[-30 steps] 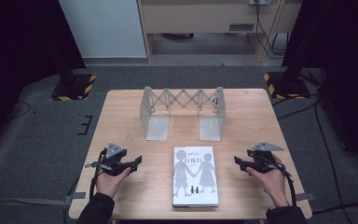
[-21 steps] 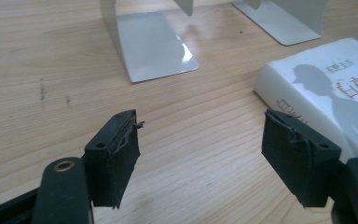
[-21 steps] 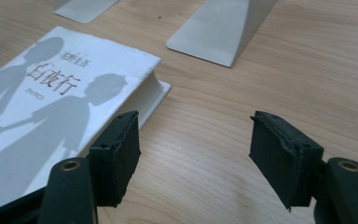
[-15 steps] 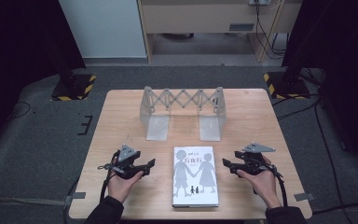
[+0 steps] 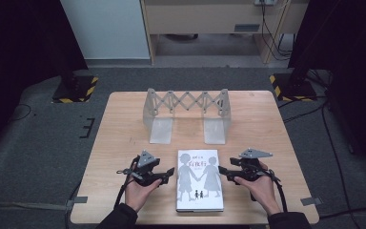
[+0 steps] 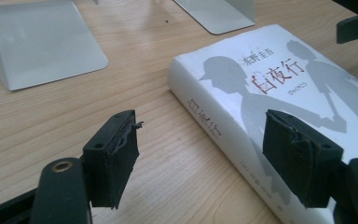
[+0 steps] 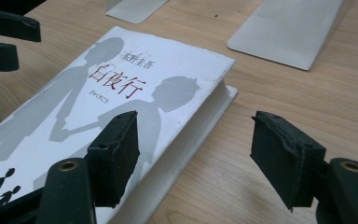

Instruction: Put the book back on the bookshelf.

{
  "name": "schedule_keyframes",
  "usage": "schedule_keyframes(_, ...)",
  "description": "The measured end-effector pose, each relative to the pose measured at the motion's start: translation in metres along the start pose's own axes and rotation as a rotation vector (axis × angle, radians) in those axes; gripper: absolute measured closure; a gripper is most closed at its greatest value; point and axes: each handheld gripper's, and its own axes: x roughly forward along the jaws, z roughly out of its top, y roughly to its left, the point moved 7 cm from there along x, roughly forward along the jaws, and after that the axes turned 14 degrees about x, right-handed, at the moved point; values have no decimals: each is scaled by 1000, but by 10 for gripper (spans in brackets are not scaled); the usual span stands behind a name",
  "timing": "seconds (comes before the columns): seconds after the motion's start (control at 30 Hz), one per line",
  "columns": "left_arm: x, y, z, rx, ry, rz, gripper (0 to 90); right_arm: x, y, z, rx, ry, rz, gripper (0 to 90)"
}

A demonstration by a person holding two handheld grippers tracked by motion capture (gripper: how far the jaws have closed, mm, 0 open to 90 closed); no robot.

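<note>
White book (image 5: 199,180) lies flat, cover up, at the 6 o'clock edge of the wooden table (image 5: 124,143), with the metal accordion book rack (image 5: 186,113) well apart at 12 o'clock from it. Left gripper (image 5: 167,173) sits at the book's 9 o'clock just beside the spine, jaws spread with nothing between the pads, one pad over bare wood and the other over the cover. Right gripper (image 5: 223,171) sits at 3 o'clock just beside the page edge, jaws likewise spread and empty, straddling that edge.
</note>
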Motion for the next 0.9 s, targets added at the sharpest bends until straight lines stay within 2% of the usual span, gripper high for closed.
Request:
schedule_keyframes(0.1,7,-7,1,-10,5,-27,253,4,4,-2,-6,7,11,320)
schedule_keyframes(0.3,24,-25,-4,37,60,-73,246,11,10,-7,-3,35,38,318)
schedule_keyframes(0.43,28,-28,-5,10,55,-98,192,14,12,-10,22,46,66,318)
schedule_keyframes(0.53,30,-26,-7,-19,49,-105,140,17,13,-12,13,58,65,320)
schedule_keyframes(0.73,35,-27,-7,-17,21,-127,121,21,16,-14,33,75,91,348)
schedule_keyframes(0.8,36,-28,-7,-3,8,-138,121,21,16,-14,38,76,93,350)
schedule_keyframes(0.9,38,-29,-7,-9,-5,-149,122,22,16,-15,50,78,105,364)
